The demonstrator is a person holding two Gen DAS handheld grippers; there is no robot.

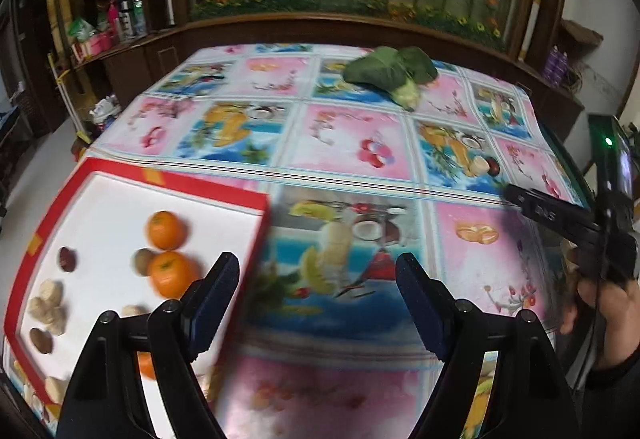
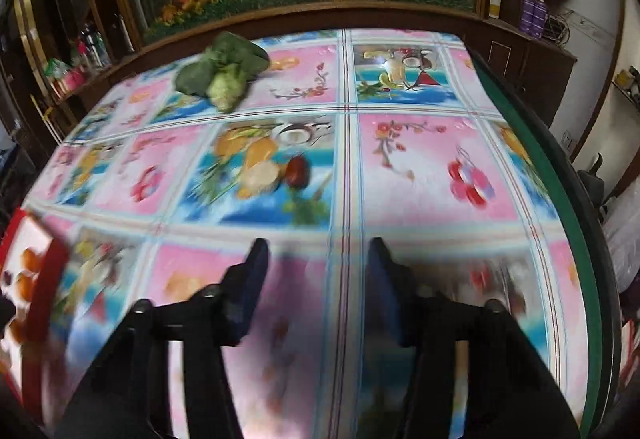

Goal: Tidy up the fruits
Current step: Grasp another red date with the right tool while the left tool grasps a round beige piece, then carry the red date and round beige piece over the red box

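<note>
A white tray with a red rim [image 1: 168, 181] lies at the left of the table. It holds two oranges [image 1: 166, 230], a brown kiwi-like fruit [image 1: 143, 261], dark red dates [image 1: 67, 259] and pale nuts [image 1: 47, 305]. My left gripper [image 1: 318, 271] stands open and empty, its left finger over the tray's right rim. My right gripper [image 2: 318, 255] hovers open over bare tablecloth with nothing between its fingers. Ahead of it a red-brown date [image 2: 297, 171] and a pale round piece [image 2: 260, 175] appear to lie on the cloth. The tray's rim [image 2: 44, 279] shows blurred at its far left.
A green leafy vegetable [image 1: 392, 75] [image 2: 224, 75] lies near the table's far edge. The tablecloth [image 1: 348, 143] is printed with fruit and flowers. A hand [image 1: 600, 303] holds the right gripper's black body at the right. A wooden cabinet stands behind the table.
</note>
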